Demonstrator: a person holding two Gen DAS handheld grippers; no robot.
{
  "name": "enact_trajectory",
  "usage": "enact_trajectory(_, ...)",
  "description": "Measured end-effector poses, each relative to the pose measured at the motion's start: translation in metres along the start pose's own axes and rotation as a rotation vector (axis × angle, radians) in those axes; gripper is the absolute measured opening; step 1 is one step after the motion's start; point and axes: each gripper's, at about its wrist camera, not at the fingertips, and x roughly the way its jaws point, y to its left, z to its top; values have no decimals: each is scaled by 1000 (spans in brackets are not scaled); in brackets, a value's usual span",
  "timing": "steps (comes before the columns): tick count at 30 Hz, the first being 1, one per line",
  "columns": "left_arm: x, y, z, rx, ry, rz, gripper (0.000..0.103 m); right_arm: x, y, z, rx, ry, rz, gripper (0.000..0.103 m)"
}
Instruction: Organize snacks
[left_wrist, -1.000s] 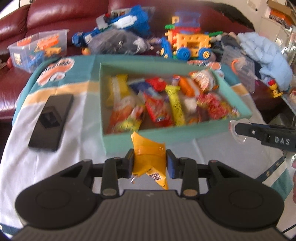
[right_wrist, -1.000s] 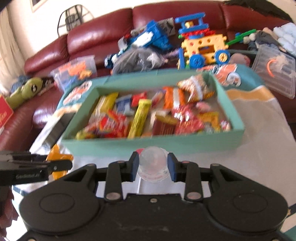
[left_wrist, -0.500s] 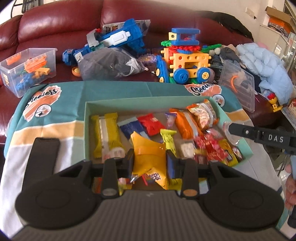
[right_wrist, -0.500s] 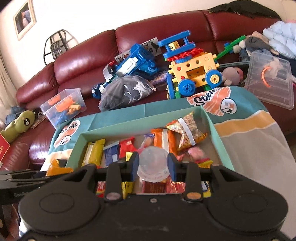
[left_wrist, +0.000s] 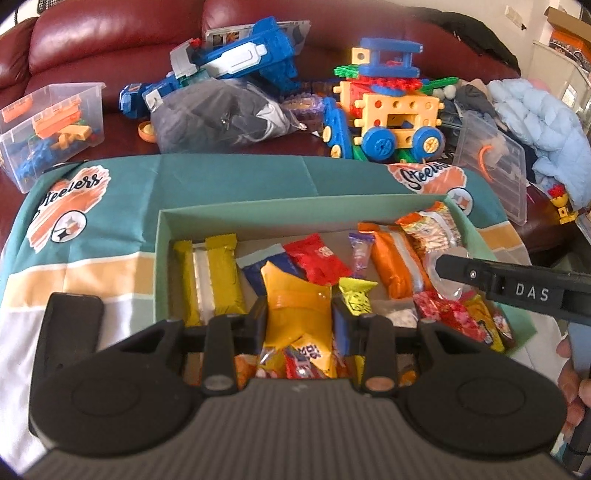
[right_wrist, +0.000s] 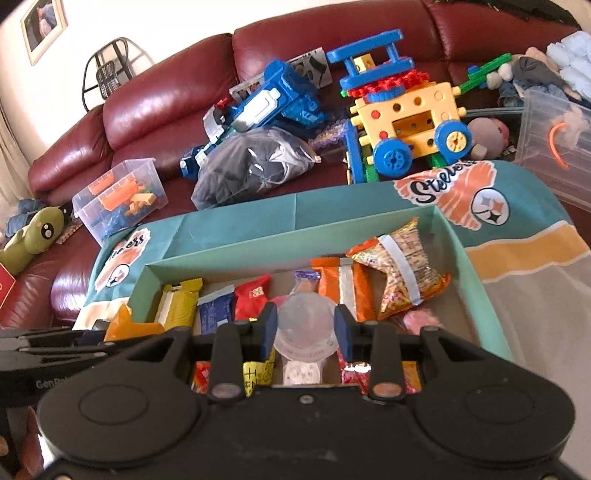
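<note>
While over box rim (left_wrist: 280, 205), grippers (both loaded)

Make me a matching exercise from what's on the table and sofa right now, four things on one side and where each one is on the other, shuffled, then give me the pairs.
Things:
1. yellow snack packet
2. clear jelly cup
3. black phone
4. yellow toy truck

Places:
A. on the red sofa behind the table
B. held in the right gripper
C. flat on the tablecloth, left of the green box
D. held in the left gripper

Pairs: 1-D, 2-B, 3-C, 4-A
</note>
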Motion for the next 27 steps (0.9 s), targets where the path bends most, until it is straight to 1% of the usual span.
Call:
enact_trajectory(4, 13, 6, 6, -26, 10, 13, 36, 14, -2, 2, 9, 18, 1, 32)
enact_trajectory(6, 20, 6, 6, -30, 22, 13, 39, 20, -4, 4, 16, 27, 9, 33)
enact_trajectory(7, 23, 5, 5, -26, 28, 19, 49, 23, -5, 4, 22, 33, 18, 34)
enact_trajectory(8, 25, 2, 3, -14, 34, 28, 67, 25, -6, 4, 29, 29, 20, 38)
enact_trajectory(9, 26, -1, 1, -4, 36, 38, 77, 25, -8, 4, 36, 27, 20, 43)
enact_trajectory(10, 25, -4, -1, 8, 28, 53, 91, 24, -10, 3, 45, 21, 19, 59)
enact_trajectory(11, 23, -6, -3, 16, 17, 64, 97, 21, -11, 2, 53, 10, 15, 76)
enact_trajectory(13, 18, -8, -6, 23, 12, 71, 101, 14, -13, 0, 64, -16, 6, 87)
enact_trajectory(14, 15, -8, -7, 19, 13, 70, 103, 11, -14, 0, 68, -18, 6, 90)
enact_trajectory(16, 9, -8, -10, 8, 14, 67, 103, 3, -16, -2, 79, -25, 2, 96)
enact_trajectory(19, -5, -7, -16, 1, 9, 67, 103, -11, -18, -7, 85, -32, -7, 100)
enact_trajectory(20, -10, -7, -19, 0, 8, 70, 103, -16, -19, -10, 87, -31, -8, 103)
enact_trajectory(27, -45, -5, -45, -26, 23, 73, 103, -50, -16, -33, 70, -9, -15, 103)
